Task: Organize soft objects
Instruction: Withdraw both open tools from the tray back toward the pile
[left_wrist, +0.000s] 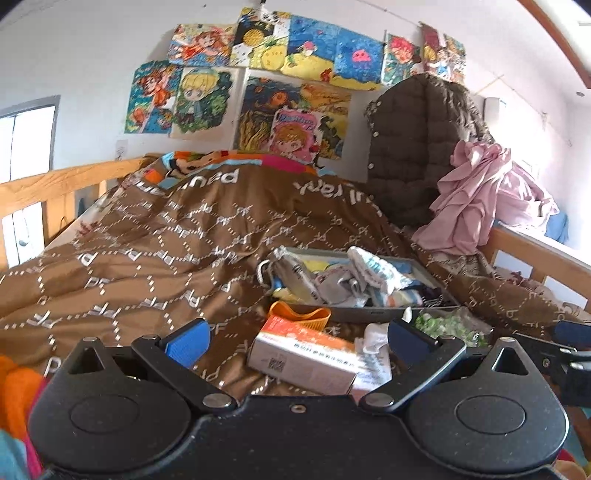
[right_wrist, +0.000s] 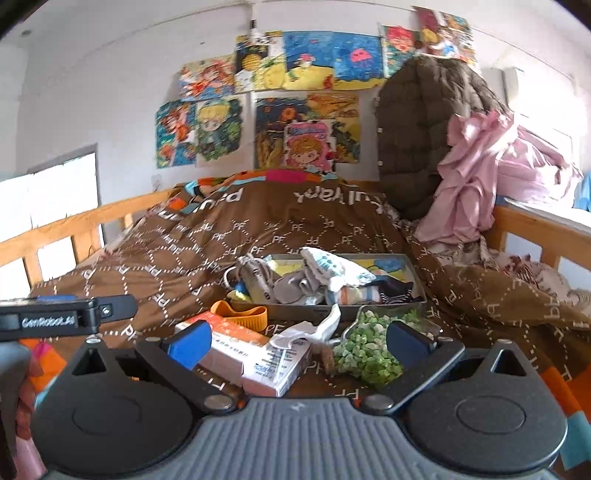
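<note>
Quilted brown bedding (right_wrist: 258, 236) with a pale dashed diamond pattern fills what I see past both tools, rumpled and soft. My right gripper (right_wrist: 299, 341) has its blue-padded fingers (right_wrist: 190, 347) spread wide and holds nothing; my left gripper (left_wrist: 295, 341) is likewise spread and empty. Straight ahead of both, resting on the cover, is a shallow grey rectangular tray (right_wrist: 413, 269) heaped with soft things: a grey drawstring pouch (right_wrist: 258, 284) at its left end, a white cloth with teal dots (right_wrist: 332, 267) draped on top, grey and striped socks (right_wrist: 354, 293) bunched toward the front. Just nearer than the tray lies a ribbed orange silicone piece (right_wrist: 243, 314), curved like a small basket. Between my right fingers sit stiff cardboard boxes, orange and white (right_wrist: 236, 343), with a crumpled white sock (right_wrist: 314, 328) lying over them, and beside the right finger a clear container of rough green granules (right_wrist: 365, 350). Far ahead to the right, a puffy dark quilted jacket (left_wrist: 410, 155) and limp pink fabric (left_wrist: 472, 192) hang over the wooden bed rail (left_wrist: 535, 254).
</note>
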